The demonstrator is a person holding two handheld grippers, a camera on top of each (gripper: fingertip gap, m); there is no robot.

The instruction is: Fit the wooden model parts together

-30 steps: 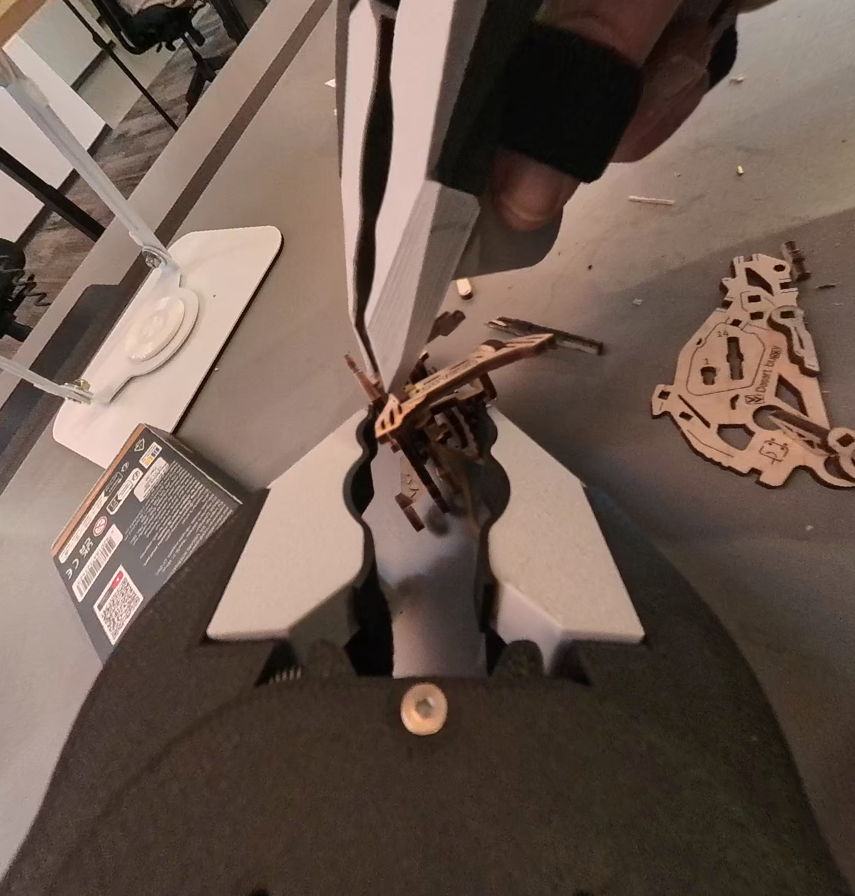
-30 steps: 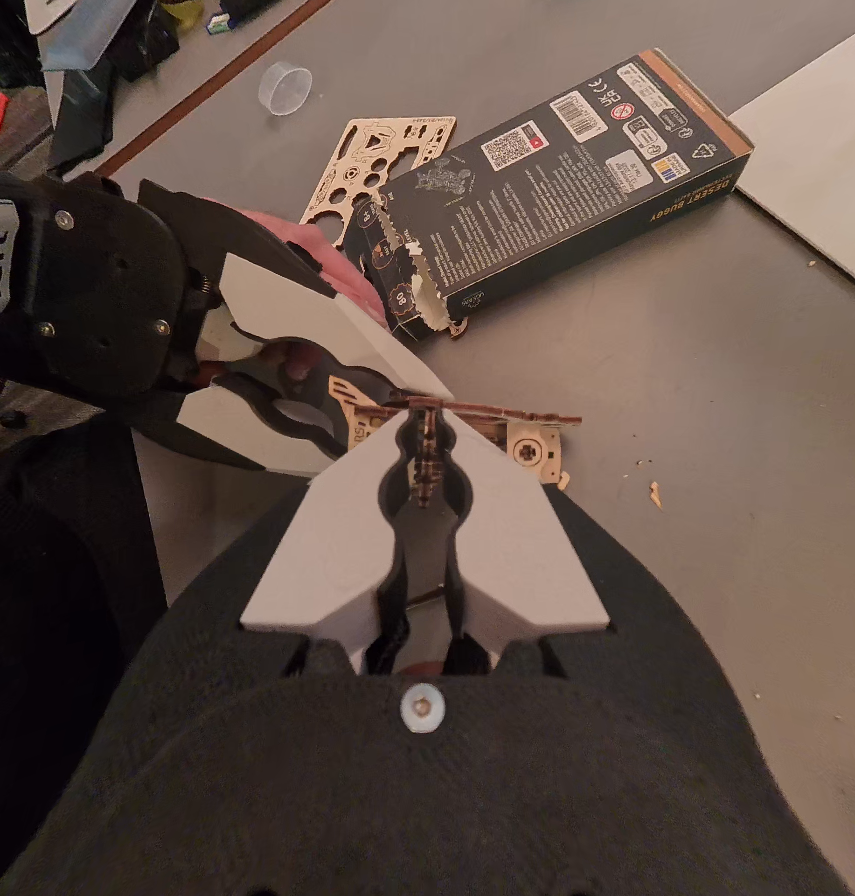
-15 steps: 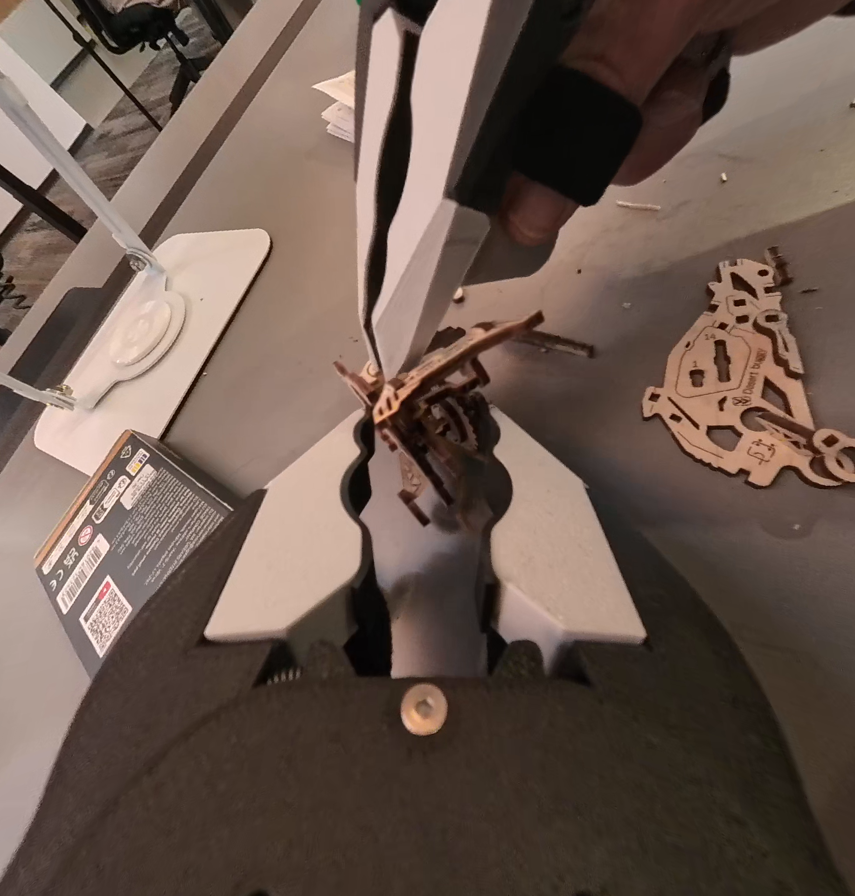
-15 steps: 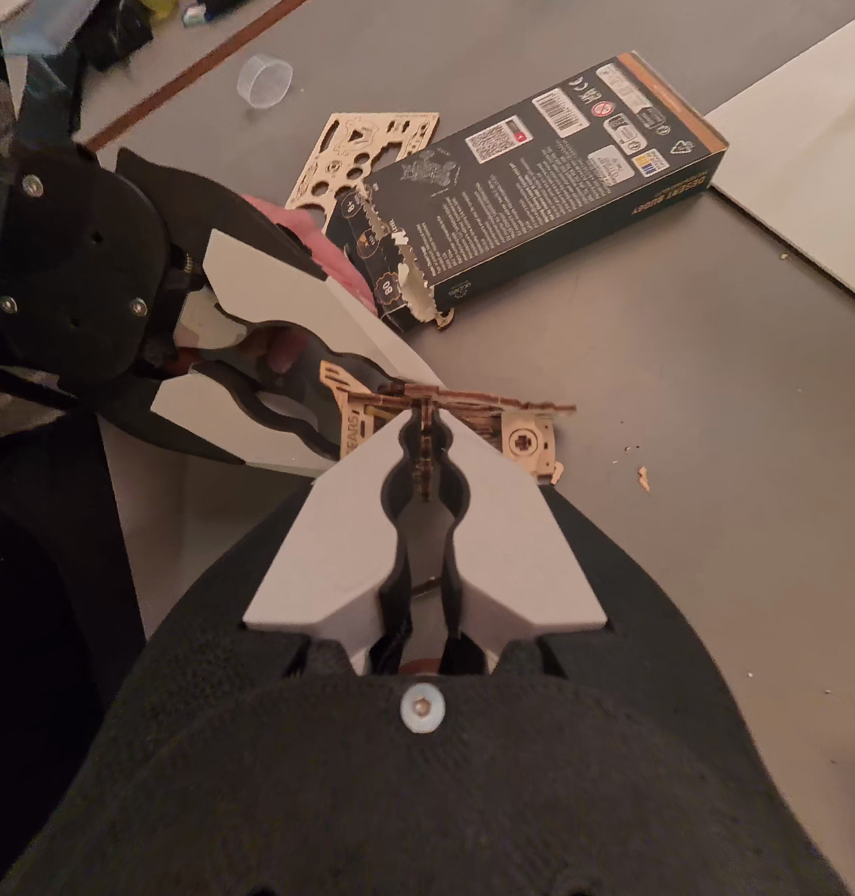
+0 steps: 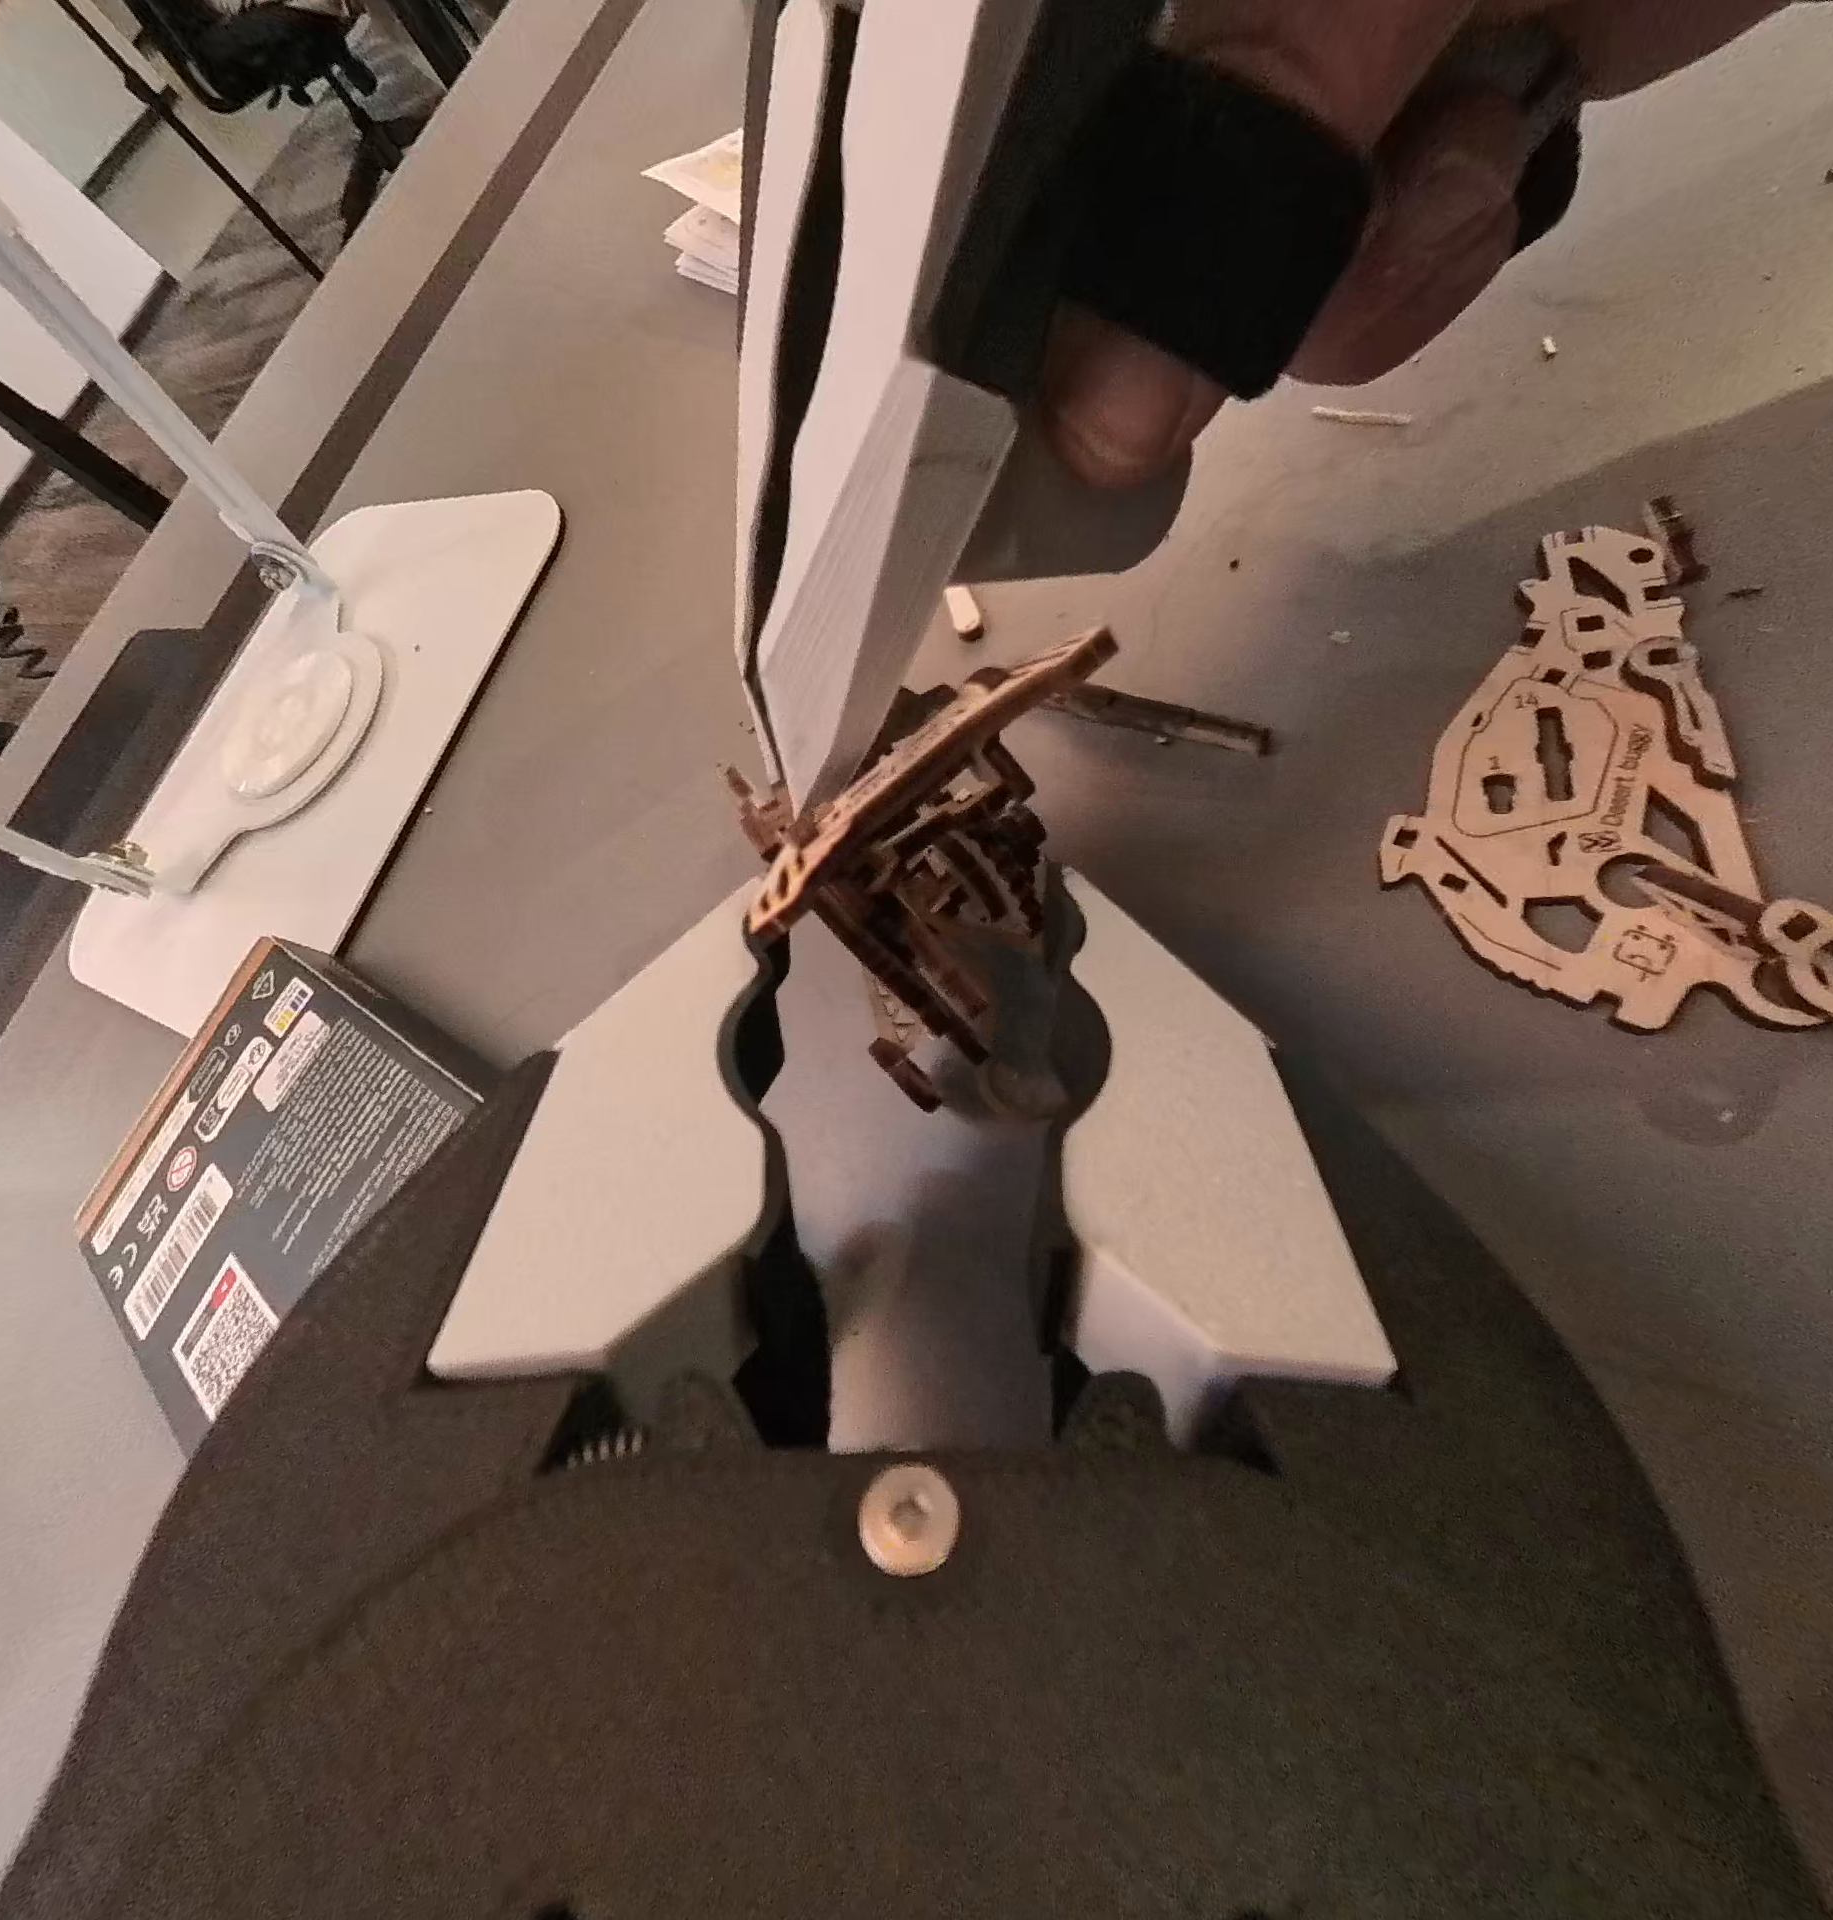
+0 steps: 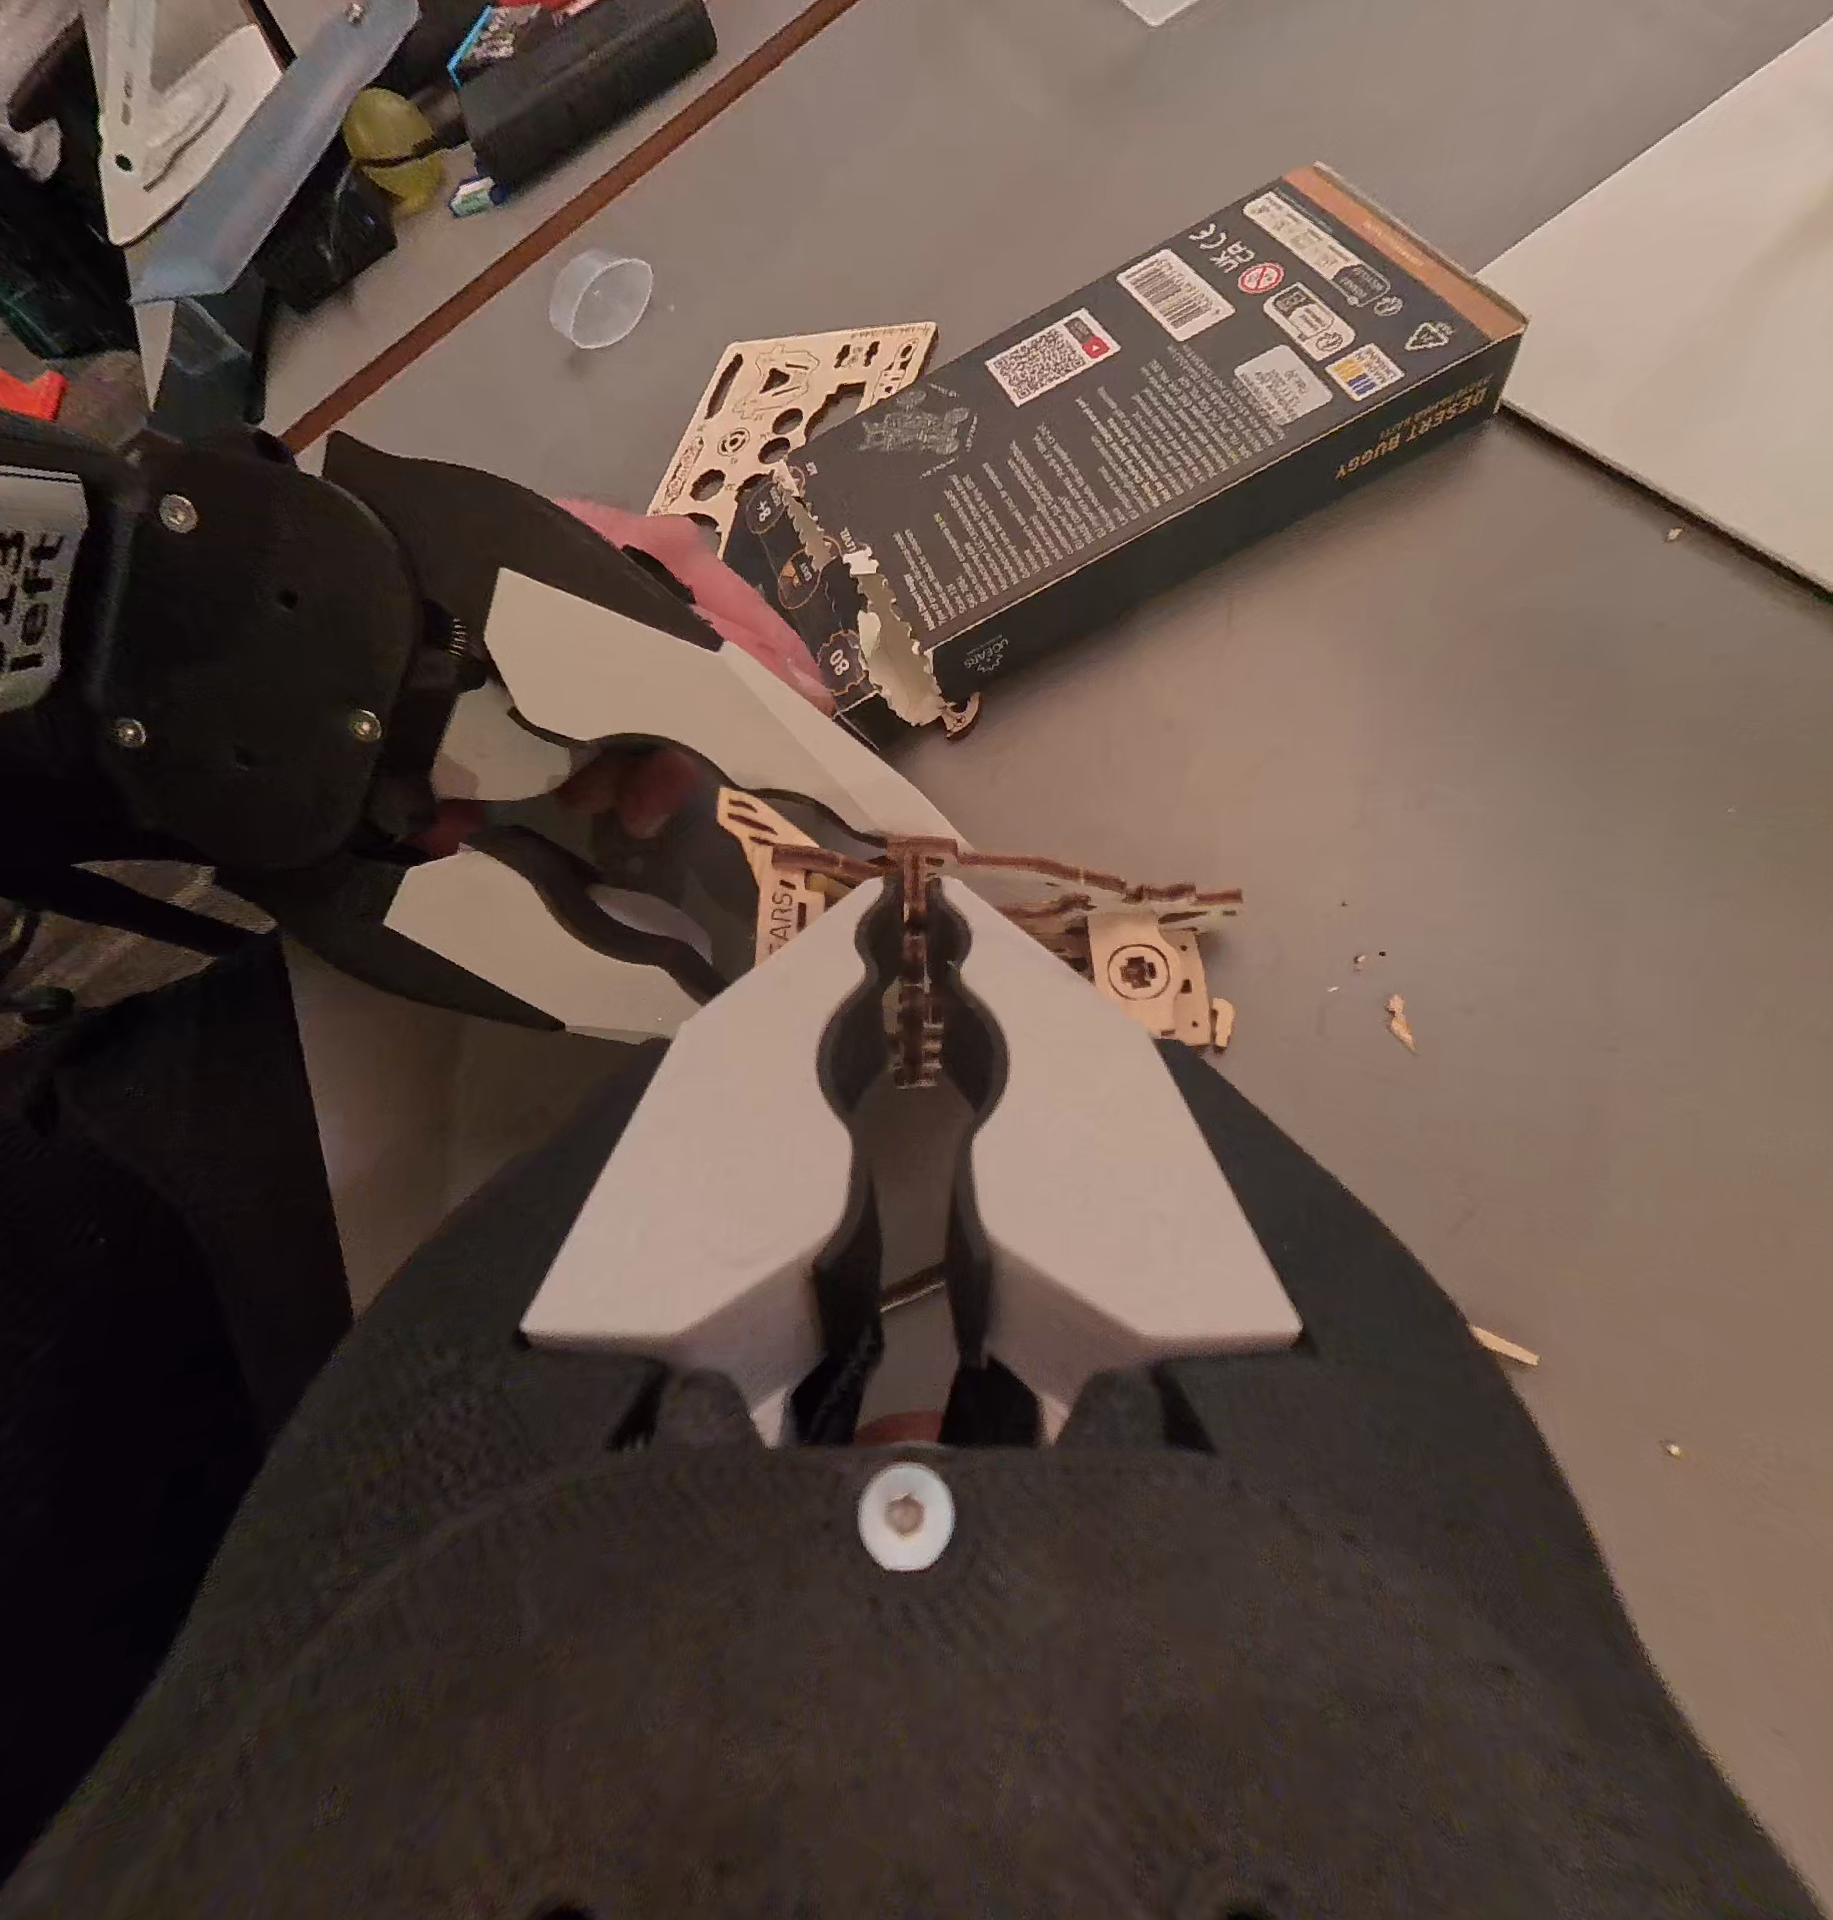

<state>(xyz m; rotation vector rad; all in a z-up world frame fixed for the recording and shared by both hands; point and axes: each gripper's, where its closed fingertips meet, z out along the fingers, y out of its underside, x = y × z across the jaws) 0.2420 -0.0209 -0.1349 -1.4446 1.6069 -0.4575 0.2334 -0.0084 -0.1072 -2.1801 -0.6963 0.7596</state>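
Note:
A partly built wooden model [image 5: 922, 831] sits between the fingers of my left gripper [image 5: 912, 904], which is shut on it above the grey table. My right gripper [image 5: 777, 769] comes down from above, shut on a thin wooden part [image 5: 756, 805] that touches the model's near-left end. In the right wrist view my right gripper [image 6: 907, 883] clamps this part [image 6: 914, 987] edge-on, its top meeting the model's flat top strip [image 6: 1099, 888]. The left gripper [image 6: 808, 914] reaches in from the left. The joint itself is hidden by the fingers.
A black cardboard box [image 6: 1151, 436] lies behind the model, also in the left wrist view [image 5: 257, 1153]. Punched wooden sheets [image 5: 1618, 831] [image 6: 787, 405], a loose dark strip [image 5: 1161, 717], a white board with a clear stand [image 5: 299, 707], a clear cup [image 6: 600, 296] and a pink cloth [image 6: 725, 613] lie around. Left and right tips are no more than a few centimetres apart. Left tips and right tips are each some 35 cm from the clear cup [image 6: 600, 296].
Both grippers keep their grip and stay joined at the model. The pair has shifted slightly over the table, and the model's top strip has tilted a little more.

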